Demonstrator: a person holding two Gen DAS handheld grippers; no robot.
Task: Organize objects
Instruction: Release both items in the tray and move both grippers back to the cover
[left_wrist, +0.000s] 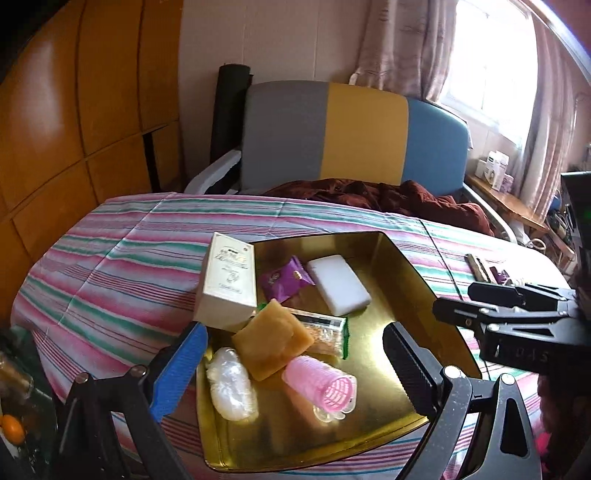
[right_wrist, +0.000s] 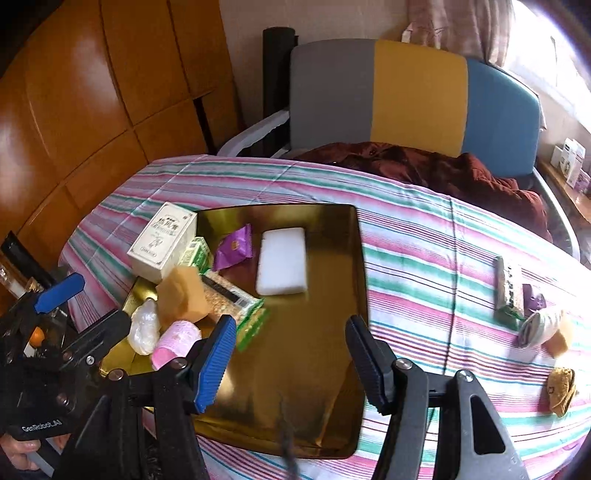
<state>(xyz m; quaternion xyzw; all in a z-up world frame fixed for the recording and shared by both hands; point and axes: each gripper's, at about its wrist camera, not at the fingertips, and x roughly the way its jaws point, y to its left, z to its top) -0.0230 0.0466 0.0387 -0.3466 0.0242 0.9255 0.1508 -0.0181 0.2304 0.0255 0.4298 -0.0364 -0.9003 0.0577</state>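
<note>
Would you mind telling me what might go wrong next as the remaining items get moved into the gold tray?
1. The cream box sits tilted on the gold tray rim; a nudge may tip it off.
2. The pink hair roller lies on its side and could roll.
3. The tray's left half is crowded, so the open left gripper may knock the tan sponge pile.

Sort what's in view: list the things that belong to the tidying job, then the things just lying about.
Job:
gold tray
white block
purple packet
cream box
tan sponge
pink roller
loose items on the striped cloth
left claw and right claw, both open

Lying about:
chair
maroon garment
curtain
</note>
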